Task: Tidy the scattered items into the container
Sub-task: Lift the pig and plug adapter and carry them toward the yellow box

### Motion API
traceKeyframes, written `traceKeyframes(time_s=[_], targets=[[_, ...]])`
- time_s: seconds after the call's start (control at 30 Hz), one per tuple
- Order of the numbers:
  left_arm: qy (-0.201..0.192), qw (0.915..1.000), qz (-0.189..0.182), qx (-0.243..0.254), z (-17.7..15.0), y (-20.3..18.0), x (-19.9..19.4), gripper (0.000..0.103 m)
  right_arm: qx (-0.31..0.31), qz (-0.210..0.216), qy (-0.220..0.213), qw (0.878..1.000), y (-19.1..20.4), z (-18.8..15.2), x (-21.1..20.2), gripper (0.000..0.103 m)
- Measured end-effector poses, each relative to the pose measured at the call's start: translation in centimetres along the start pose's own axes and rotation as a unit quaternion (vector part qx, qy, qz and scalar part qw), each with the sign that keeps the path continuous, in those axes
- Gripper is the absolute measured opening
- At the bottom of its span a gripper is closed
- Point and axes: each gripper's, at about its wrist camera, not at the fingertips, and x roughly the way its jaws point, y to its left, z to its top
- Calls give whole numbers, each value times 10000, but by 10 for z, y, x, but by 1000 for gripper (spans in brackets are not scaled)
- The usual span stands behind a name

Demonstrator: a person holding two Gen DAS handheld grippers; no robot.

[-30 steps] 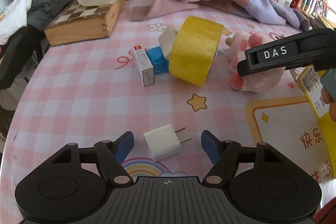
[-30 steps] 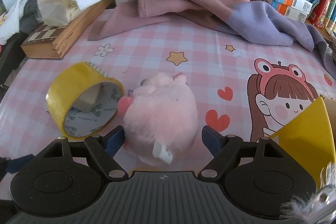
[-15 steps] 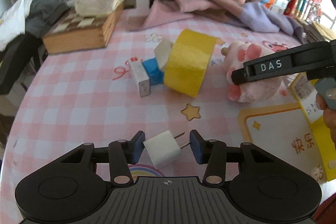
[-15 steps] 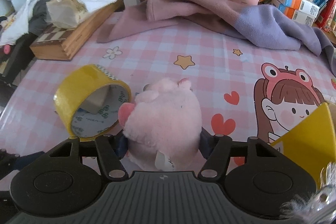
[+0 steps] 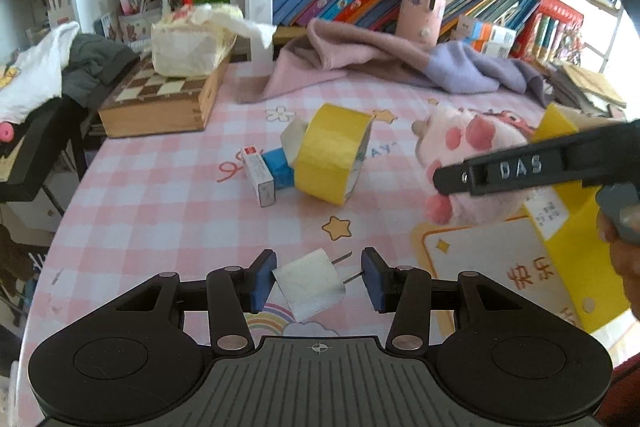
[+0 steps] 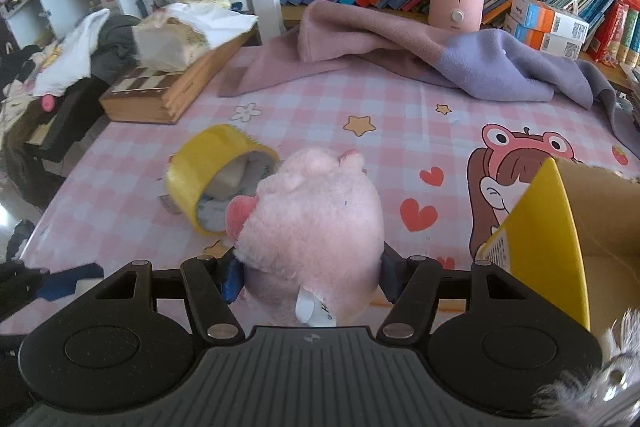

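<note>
The left gripper (image 5: 318, 279) has its two blue pads closed on a white plug adapter (image 5: 309, 283), one pad against the body of the plug and the other pad at the tips of its two metal prongs, and the plug looks lifted a little above the pink checked tablecloth (image 5: 160, 211). The right gripper (image 6: 310, 273) is closed on a pink plush toy (image 6: 312, 223), whose soft body is squeezed between the jaws; its white label hangs down toward the camera. In the left wrist view the right gripper appears as a black bar in front of the same toy, and a part of the person's hand (image 5: 624, 247) is at the right edge. The yellow cardboard box (image 6: 560, 227), the container, stands open just beside the toy on its right side. On the tablecloth a roll of yellow tape (image 5: 332, 155) stands on its edge, with a small white box partly inside its hole. Touching the roll on its left is a blue packet (image 5: 280, 167), and next to that lies a small white carton with a red mark (image 5: 259, 175). Farther back are a wooden chess box (image 5: 160, 99) with a tissue pack on top, and a pink and purple blanket (image 5: 400, 63) before the bookshelf.
</note>
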Motion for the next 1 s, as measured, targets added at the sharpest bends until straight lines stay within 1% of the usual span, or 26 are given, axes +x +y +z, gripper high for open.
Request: traceKeyframes(time_s=[0.17, 0.33, 0.47, 0.83, 1.0], targets=[[-163, 9998, -143, 49, -7, -5, -22, 45, -77, 46, -62, 9999, 10, -17, -24, 61], [-318, 9992, -260, 23, -20, -7, -46, 45, -242, 35, -20, 9997, 17, -40, -50, 61], [-407, 9987, -301, -50, -31, -7, -63, 45, -244, 77, 35, 9997, 22, -58, -68, 61], [-671, 9973, -303, 39, -64, -14, -119, 45, -407, 227, -119, 9988, 48, -96, -108, 61], [-748, 9965, -362, 22, -82, -19, -144, 45, -426, 299, -198, 9984, 56, -118, -130, 61]])
